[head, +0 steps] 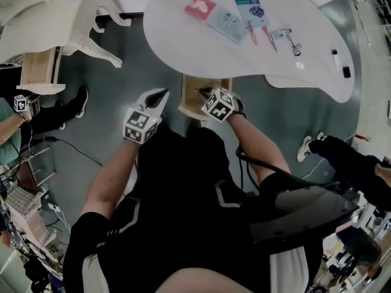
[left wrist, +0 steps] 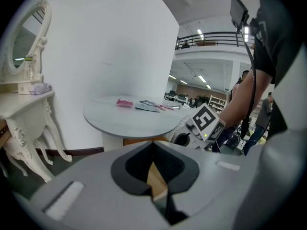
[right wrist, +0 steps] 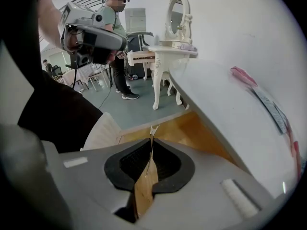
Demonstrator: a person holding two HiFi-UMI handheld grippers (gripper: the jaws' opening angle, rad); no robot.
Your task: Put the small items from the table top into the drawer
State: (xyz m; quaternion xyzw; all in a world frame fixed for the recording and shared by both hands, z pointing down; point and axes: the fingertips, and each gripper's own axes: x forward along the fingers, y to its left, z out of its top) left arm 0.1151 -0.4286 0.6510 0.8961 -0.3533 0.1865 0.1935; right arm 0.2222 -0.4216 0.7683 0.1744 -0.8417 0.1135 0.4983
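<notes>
- The step in hand, I think, is to reach up for the first small thing; I can see none in the drawer [head: 188, 99], so the job looks only just begun.
- The left gripper [head: 160, 96] has its jaws pressed together with nothing in them; the right gripper [head: 206, 92] is the same, closed and empty; only the wood of the drawer shows through the thin slit.
- Both grippers hang low; the right one is at the drawer's front edge and the left one is just beside the drawer; the drawer is open and sticks out from under the white table [head: 183, 54].
- To do it well: lift one gripper over the table's edge; open its jaws wide first; come down on one thing at a time; the flat packets may be hard to pinch, so it could help to slide one to the edge.
- The small things lie on the far part of the table top: a pink packet [head: 200, 7]; a pale blue packet [head: 226, 24] just beside it; a blue and white card [head: 251, 10]; two thin pink pens [head: 252, 33]; a little metal thing [head: 295, 46] that I cannot name; a small black thing [head: 346, 72] well apart, near the rim.
- Most of them look thin, flat and light.
</notes>
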